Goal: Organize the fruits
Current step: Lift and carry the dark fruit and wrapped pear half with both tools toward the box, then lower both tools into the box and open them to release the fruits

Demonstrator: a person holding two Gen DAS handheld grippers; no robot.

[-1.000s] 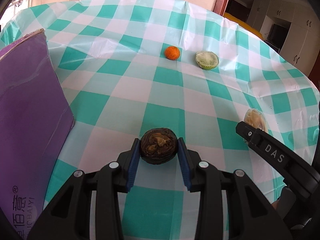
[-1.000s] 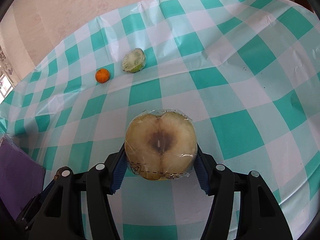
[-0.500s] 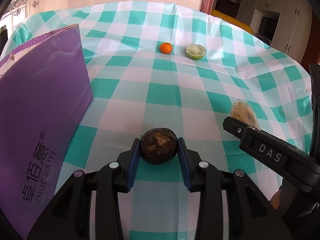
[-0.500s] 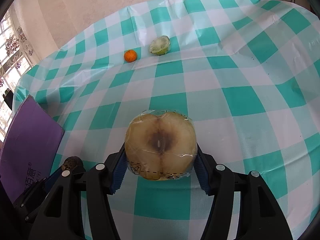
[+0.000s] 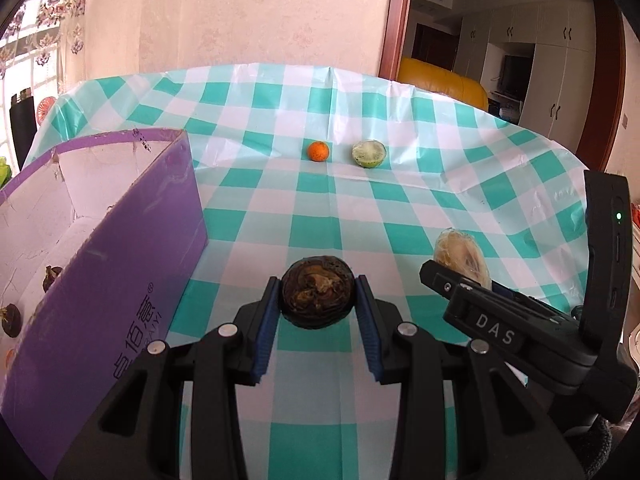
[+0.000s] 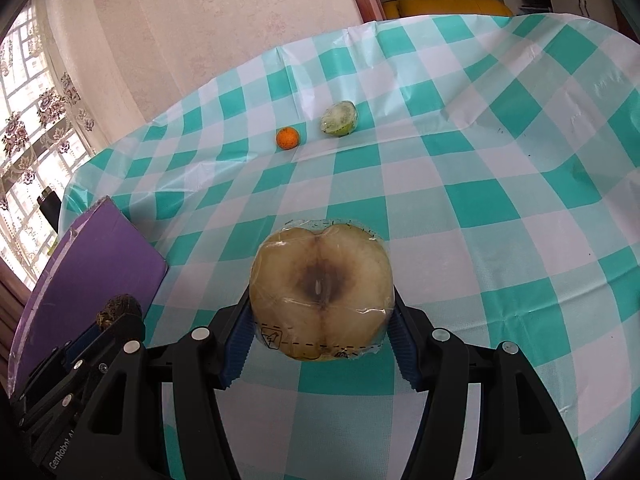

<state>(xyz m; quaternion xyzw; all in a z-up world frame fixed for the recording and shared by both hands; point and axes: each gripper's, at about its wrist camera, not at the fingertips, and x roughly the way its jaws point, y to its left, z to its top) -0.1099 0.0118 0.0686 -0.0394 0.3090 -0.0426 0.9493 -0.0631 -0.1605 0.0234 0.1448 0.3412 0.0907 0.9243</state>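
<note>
**Both fruits lifted, box not yet loaded**

Since the earlier frame both grippers have risen, the purple box (image 5: 120, 264) now open to view. Left gripper (image 5: 318, 300) clamps a dark wrinkled round fruit (image 5: 318, 296); right gripper (image 6: 322, 320) pinches a browned, film-wrapped apple half (image 6: 320, 288). Box already holds a few small dark fruits. Farther off on the glossy checked tablecloth (image 6: 480, 184), small orange (image 5: 318, 151) and wrapped green half (image 5: 369, 153) remain unsorted.
</note>
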